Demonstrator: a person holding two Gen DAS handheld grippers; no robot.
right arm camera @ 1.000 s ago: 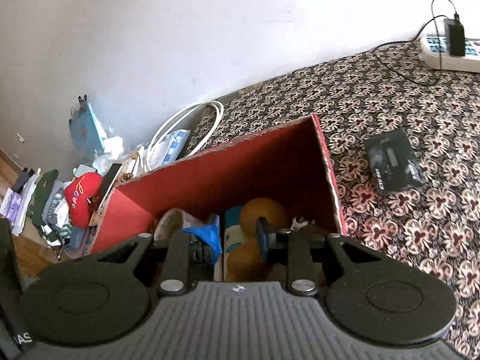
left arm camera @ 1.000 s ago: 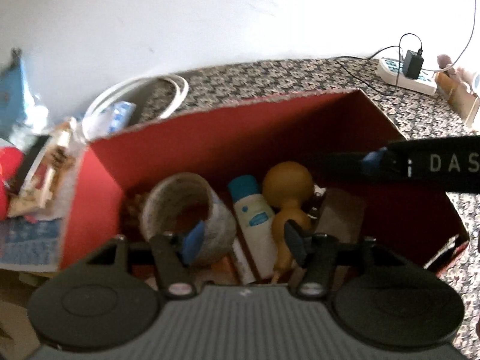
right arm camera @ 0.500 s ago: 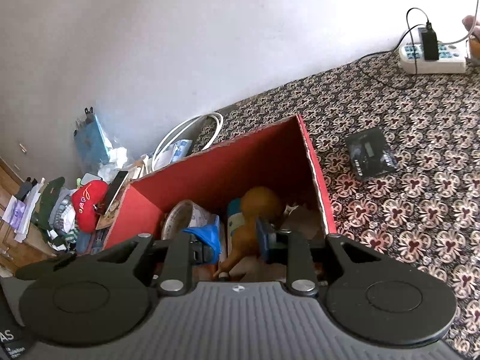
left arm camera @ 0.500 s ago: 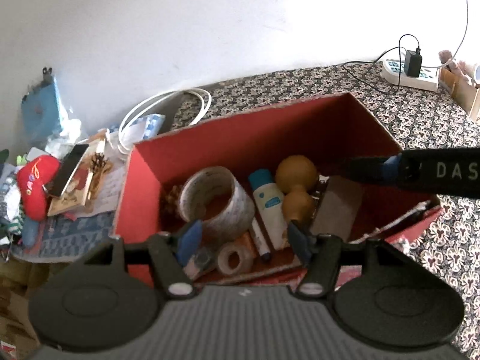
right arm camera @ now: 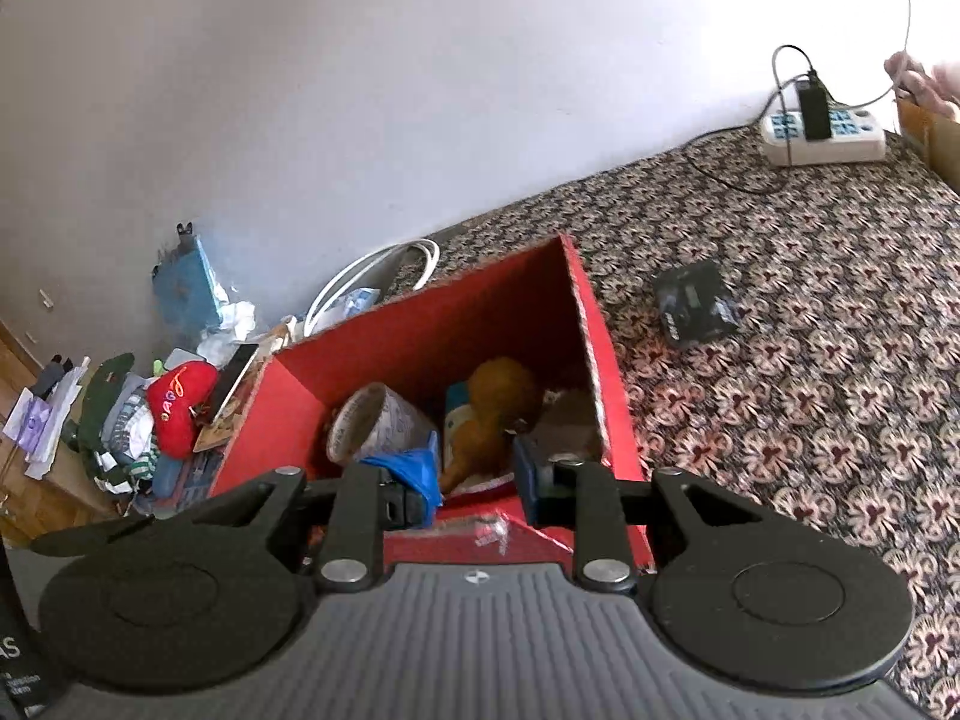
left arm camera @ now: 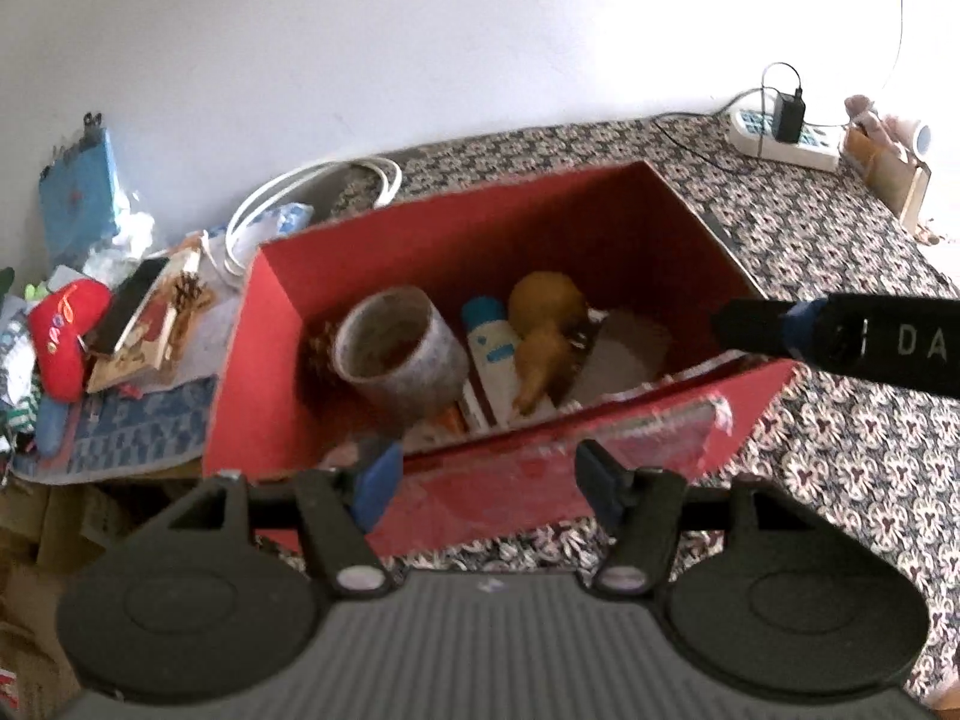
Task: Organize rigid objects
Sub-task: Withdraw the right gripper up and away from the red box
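Both grippers have drawn back and slightly up from the open red cardboard box [left arm camera: 270,360]. A second ago the left gripper [left arm camera: 486,477] had its fingertips down among the contents, over the large grey tape roll [left arm camera: 399,348]; now it hangs empty over the box's near wall, its jaws having just been opening. The right gripper [right arm camera: 477,471] likewise sits nearer, its tips at the near rim, nothing between them.
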